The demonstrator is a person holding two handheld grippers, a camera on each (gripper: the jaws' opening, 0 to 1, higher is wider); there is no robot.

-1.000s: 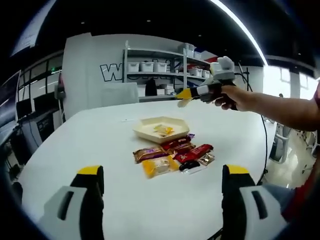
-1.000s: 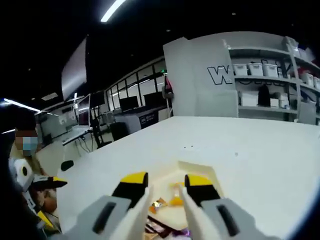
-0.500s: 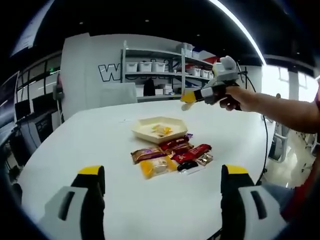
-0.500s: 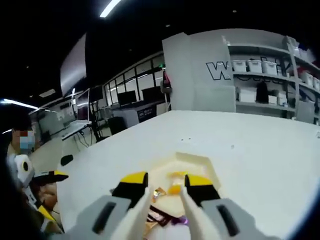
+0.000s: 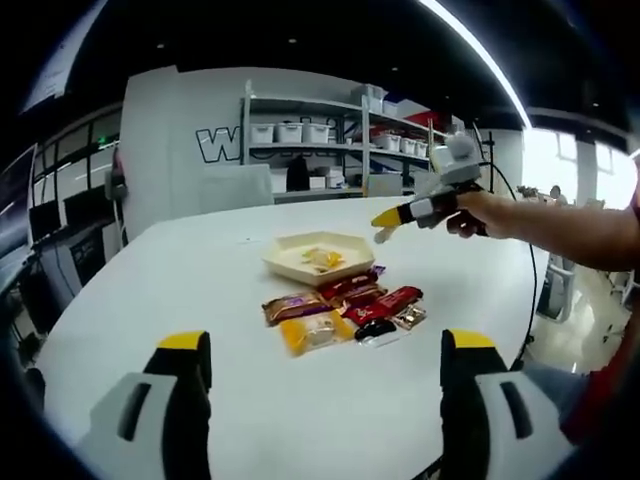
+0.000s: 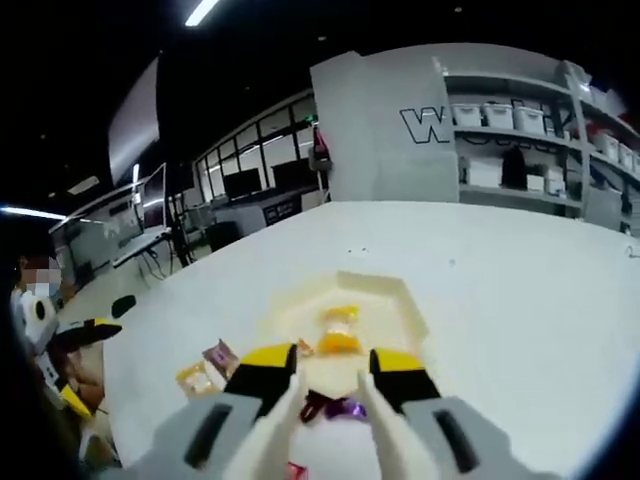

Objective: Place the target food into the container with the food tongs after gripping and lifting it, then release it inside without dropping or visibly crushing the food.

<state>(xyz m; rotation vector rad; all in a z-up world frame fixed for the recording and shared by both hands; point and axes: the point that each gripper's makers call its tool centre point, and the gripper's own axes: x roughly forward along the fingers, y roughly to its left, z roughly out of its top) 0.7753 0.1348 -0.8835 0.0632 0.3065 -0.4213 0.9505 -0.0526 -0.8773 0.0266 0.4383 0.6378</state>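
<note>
A cream hexagonal tray (image 5: 286, 266) sits mid-table with a yellow food piece (image 5: 320, 258) in it. Just in front lies a cluster of wrapped snacks (image 5: 345, 305). My left gripper (image 5: 325, 348) hangs well back from them, jaws wide apart and empty. A hand holds my right gripper (image 5: 384, 218) above the table, right of the tray. In the right gripper view, my right gripper (image 6: 333, 362) hovers over the tray (image 6: 405, 300) and the yellow food (image 6: 340, 328). Its jaws stand a narrow gap apart, pale strips line their insides, and nothing is between them. The left gripper (image 6: 85, 365) shows at the left edge.
The white table (image 5: 180, 270) is large, its near edge below my left jaws. A yellow packet (image 6: 198, 378) and a purple wrapper (image 6: 335, 407) lie by the tray. Shelves with bins (image 5: 320, 135) and a lettered white panel stand behind. A person's arm (image 5: 560, 225) reaches in from the right.
The right gripper has moved right and a little lower, off the tray's far side. Its view now looks down on the tray and the snacks. The left gripper has stayed put.
</note>
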